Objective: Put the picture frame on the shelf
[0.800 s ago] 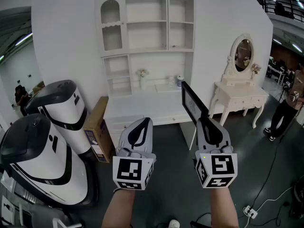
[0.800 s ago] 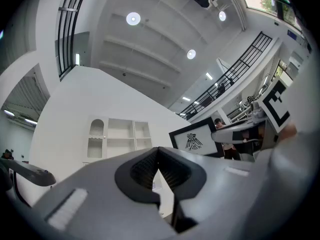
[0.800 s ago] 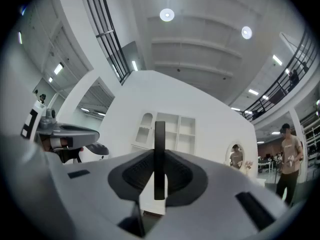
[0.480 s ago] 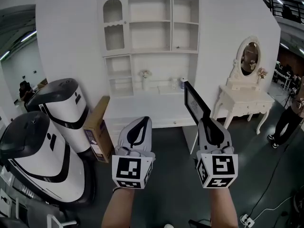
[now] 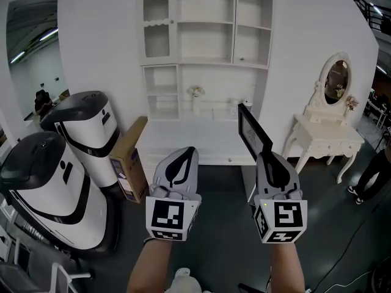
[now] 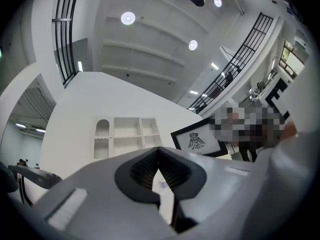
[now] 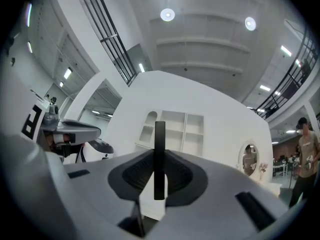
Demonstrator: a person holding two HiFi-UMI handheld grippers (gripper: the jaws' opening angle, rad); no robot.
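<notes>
Head view: right gripper (image 5: pixel 270 162) clamps the black frame (image 5: pixel 249 132) by its lower edge, holding it upright before the far white shelf (image 5: pixel 204 54). At its left, the left gripper (image 5: pixel 182 159) is closed and empty.

the left gripper (image 5: pixel 187 152) and right gripper (image 5: pixel 266 159) share pale grey shells, black pads (image 7: pixel 132 173) (and black-and-white marker cubes (image 5: pixel 166 216)).

Head view looks forward and down over the left gripper (image 5: pixel 182 155) and right gripper (image 5: pixel 269 159), facing the shelf (image 5: pixel 204 41). Each gripper view sits close behind its own jaws, tilted up toward the ceiling (image 6: pixel 150 39). All 3 views share the shelf.
</notes>
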